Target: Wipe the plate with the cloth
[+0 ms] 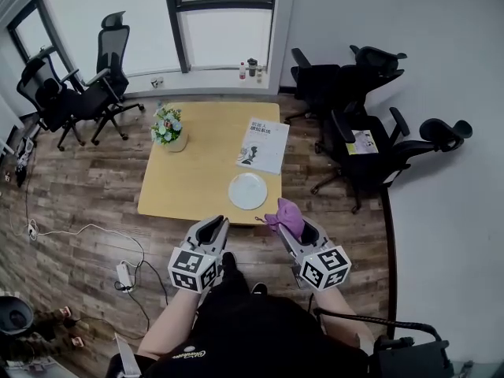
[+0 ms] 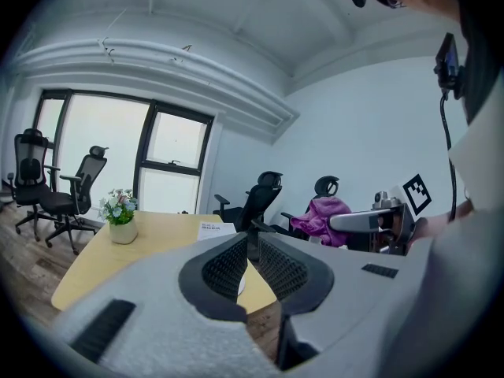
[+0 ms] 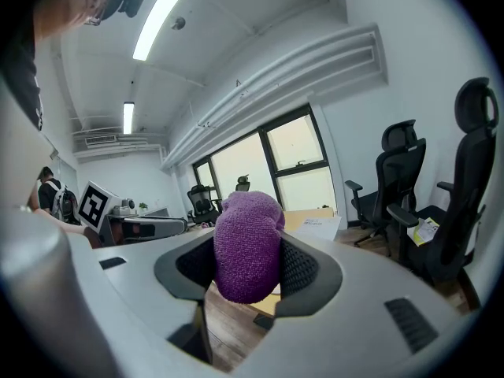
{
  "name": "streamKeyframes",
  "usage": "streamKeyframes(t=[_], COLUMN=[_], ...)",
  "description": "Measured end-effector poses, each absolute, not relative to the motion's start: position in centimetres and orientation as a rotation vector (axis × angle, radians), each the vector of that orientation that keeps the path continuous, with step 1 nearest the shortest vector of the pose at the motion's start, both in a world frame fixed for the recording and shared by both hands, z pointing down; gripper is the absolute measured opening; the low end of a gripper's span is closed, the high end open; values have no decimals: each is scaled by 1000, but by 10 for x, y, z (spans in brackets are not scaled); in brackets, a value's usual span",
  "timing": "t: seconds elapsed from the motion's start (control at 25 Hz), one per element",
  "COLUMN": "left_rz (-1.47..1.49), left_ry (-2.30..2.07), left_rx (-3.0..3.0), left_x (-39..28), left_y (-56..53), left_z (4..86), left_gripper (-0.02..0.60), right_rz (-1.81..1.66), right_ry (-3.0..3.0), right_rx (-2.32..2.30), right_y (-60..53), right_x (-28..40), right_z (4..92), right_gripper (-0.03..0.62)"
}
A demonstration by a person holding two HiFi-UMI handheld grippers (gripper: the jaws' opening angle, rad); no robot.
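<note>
- The right hand-held gripper (image 1: 298, 228) is clamped on the purple cloth (image 1: 286, 213). The bunched cloth fills the space between the two pads and bulges out past the tips. Judging by that, the soft wad is meant to meet the plate first, not the hard jaws.
- The left hand-held gripper (image 2: 250, 246) has its jaws drawn together at the tips with nothing between them. It is held level beside the right one, near the person's body, and looks free to steady the plate if needed.
- Both hand-held grippers hover over the floor, just short of the near edge of the tabletop (image 1: 205, 172), so wiping has not begun.
- The white plate (image 1: 248, 190) lies flat on the tabletop by its near edge, toward the right. It sits just beyond the cloth and slightly to its left, apart from it. The next move is probably a short reach forward and down.
- A printed sheet (image 1: 264, 144) lies just beyond the plate. A pot of flowers (image 1: 168, 128) stands at the far left, well clear of the wiping path.
- Black office chairs (image 1: 358, 144) stand off to the right of the tabletop.
</note>
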State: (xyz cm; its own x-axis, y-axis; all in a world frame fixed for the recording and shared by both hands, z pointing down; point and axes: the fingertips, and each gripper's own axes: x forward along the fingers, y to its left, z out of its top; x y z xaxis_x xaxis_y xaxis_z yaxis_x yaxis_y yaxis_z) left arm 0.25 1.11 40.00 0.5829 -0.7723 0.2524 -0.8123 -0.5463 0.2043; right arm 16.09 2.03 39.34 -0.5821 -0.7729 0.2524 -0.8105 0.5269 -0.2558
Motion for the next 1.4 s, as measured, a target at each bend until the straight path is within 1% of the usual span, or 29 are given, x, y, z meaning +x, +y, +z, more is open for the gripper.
streamKeyframes(t=[0.4,0.6,0.92,1.4], left_rz=[184,204,206,205], left_ry=[-1211,-1168,-1160,-1210], left_rx=[2601,2653,2650,2586], left_x=[-20,-36,-40,-24], left_y=[-100,-138,-174,-196], left_z=[389,382,380,389], left_gripper=[49,49,49,49], right_rz=[481,457,466,468], right_ry=[-2632,-2621,-2612,-2621], right_rx=[1482,1528,1546,1427], right_y=[-90,-128,-159,-183], right_x=[130,108,107,116], right_z=[375,368,367,375], right_gripper=[189,190,189,189])
